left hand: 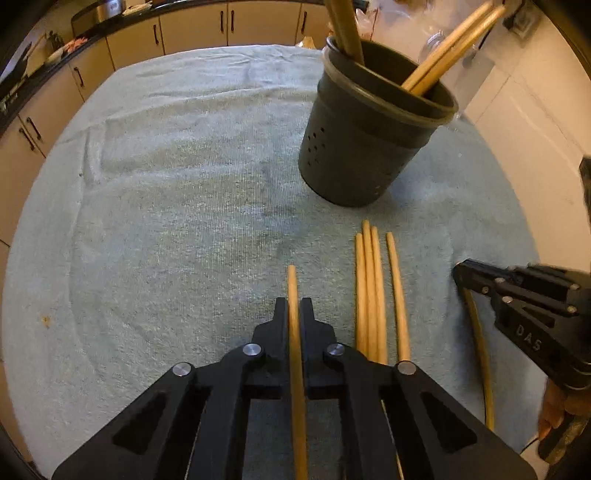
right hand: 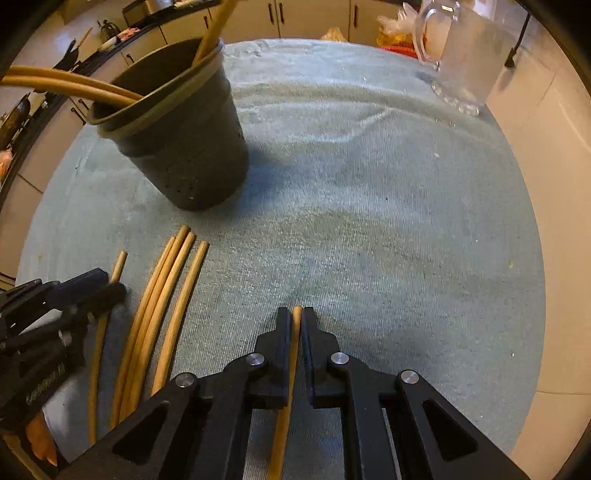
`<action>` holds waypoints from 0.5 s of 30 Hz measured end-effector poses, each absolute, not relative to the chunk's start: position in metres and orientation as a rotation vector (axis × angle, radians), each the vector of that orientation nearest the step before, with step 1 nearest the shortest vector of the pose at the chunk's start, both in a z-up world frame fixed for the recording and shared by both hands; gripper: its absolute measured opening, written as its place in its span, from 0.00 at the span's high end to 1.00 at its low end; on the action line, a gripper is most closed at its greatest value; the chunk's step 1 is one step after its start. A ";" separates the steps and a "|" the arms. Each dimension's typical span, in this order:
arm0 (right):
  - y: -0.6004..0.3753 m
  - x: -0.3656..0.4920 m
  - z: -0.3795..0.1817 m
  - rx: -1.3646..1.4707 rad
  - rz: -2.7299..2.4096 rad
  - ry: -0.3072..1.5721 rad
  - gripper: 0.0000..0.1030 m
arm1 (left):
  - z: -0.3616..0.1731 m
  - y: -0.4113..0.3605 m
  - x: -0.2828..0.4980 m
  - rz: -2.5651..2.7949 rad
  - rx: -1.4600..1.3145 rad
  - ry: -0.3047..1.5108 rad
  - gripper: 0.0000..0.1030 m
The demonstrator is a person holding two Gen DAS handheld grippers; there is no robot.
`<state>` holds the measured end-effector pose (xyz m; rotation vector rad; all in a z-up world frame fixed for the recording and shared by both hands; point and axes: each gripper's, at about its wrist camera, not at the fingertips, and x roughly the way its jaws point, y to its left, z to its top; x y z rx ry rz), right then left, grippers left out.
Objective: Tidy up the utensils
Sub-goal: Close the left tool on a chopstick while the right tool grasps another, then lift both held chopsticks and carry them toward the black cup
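My left gripper (left hand: pixel 294 303) is shut on a wooden chopstick (left hand: pixel 293 288) that lies along the towel, its tip poking past the fingertips. My right gripper (right hand: pixel 296 313) is shut on another chopstick (right hand: pixel 295 325); it also shows in the left wrist view (left hand: pixel 461 271). Several loose chopsticks (left hand: pixel 373 291) lie side by side between the two grippers, also seen in the right wrist view (right hand: pixel 162 310). A dark perforated utensil holder (left hand: pixel 365 125) stands beyond them with several chopsticks (left hand: pixel 447 51) leaning inside; it also shows in the right wrist view (right hand: pixel 184 136).
A pale green towel (left hand: pixel 166 192) covers the round table. A clear glass pitcher (right hand: pixel 454 51) stands at the far right edge. Cabinets (left hand: pixel 192 29) and a cluttered counter run behind the table.
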<state>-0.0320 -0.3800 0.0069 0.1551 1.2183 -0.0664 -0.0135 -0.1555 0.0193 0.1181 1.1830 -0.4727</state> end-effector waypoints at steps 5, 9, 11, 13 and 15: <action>-0.393 -0.052 0.032 0.263 -0.052 1.088 0.95 | 0.048 -0.142 -0.024 -0.469 0.078 1.096 0.95; -0.396 -0.072 0.071 0.282 -0.055 0.936 0.95 | 0.093 -0.133 -0.046 -0.481 0.058 0.972 0.95; -0.398 -0.088 0.098 0.279 -0.064 0.839 0.95 | 0.113 -0.126 -0.060 -0.489 0.045 0.905 0.95; -0.397 -0.104 0.117 0.272 -0.068 0.765 0.95 | 0.134 -0.120 -0.078 -0.495 0.035 0.837 0.95; -0.396 -0.113 0.136 0.258 -0.076 0.705 0.95 | 0.149 -0.117 -0.091 -0.502 0.029 0.779 0.95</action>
